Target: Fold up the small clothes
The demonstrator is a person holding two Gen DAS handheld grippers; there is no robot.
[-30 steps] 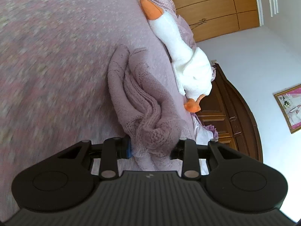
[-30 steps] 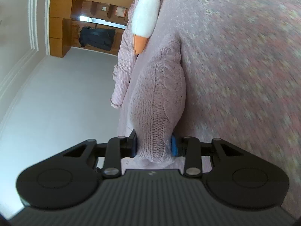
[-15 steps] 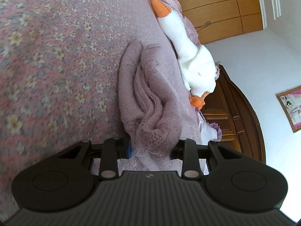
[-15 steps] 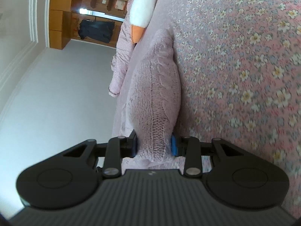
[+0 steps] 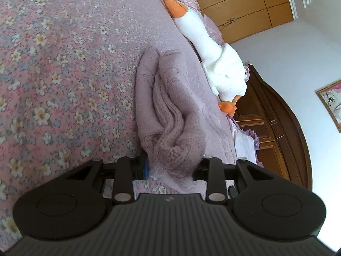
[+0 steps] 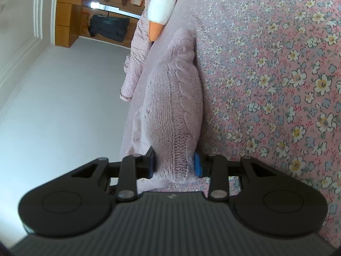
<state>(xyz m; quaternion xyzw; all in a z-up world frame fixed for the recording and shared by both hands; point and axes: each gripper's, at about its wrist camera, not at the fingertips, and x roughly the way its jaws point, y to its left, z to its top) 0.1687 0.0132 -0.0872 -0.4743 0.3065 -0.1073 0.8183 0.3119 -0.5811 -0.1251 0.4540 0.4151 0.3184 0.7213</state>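
A small mauve knitted sweater (image 5: 170, 106) lies bunched on the floral bedspread (image 5: 53, 74). My left gripper (image 5: 172, 166) is shut on a thick bunch of its knit at the near end, the folds trailing away from the fingers. In the right wrist view the same sweater (image 6: 174, 106) shows its cable-knit face, and my right gripper (image 6: 173, 165) is shut on its near edge between blue pads (image 6: 197, 164). Both views are rolled sideways.
A white plush goose (image 5: 215, 64) with an orange beak lies just beyond the sweater; its neck (image 6: 164, 0) shows in the right view. A checked pink garment (image 6: 136, 49) hangs off the bed edge. Wooden wardrobes (image 5: 245, 6) and a dark headboard (image 5: 277, 123) stand behind.
Both grippers have kept their hold on the sweater while moving over the bed; the blur has cleared and the views have shifted slightly, the goose sliding rightward in the left view.
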